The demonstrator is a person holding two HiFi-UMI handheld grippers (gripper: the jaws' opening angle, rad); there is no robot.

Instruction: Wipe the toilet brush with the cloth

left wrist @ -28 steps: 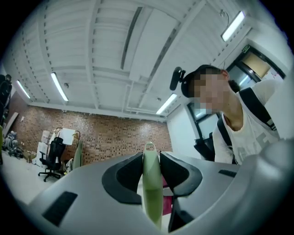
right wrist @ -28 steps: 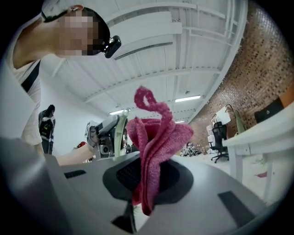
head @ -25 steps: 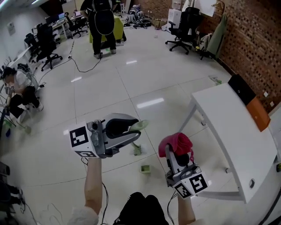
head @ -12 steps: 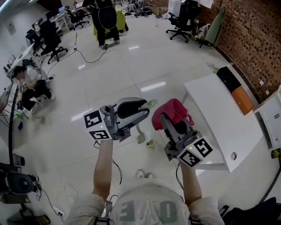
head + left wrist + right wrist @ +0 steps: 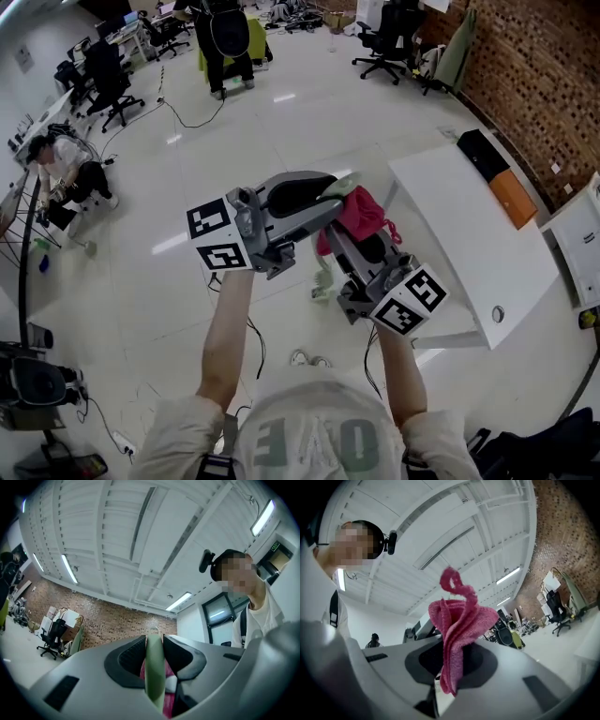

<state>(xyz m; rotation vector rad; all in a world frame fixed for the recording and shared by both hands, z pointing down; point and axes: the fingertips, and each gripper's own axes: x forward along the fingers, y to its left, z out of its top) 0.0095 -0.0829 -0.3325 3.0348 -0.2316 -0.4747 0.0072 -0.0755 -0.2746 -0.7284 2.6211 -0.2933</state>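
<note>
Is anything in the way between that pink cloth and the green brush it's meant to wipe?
Nothing visible. The left gripper is shut on the toilet brush by its green handle, the right gripper on the pink cloth, which sits right beside the handle's tip. Whether they touch cannot be told.

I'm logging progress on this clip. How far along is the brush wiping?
Done: both things are picked up. The left gripper is shut on the toilet brush handle, the right gripper on the pink cloth. In hand: the cloth sits close beside the handle's upper end; contact is unclear. Left: the wiping itself, including the brush head hanging below.
</note>
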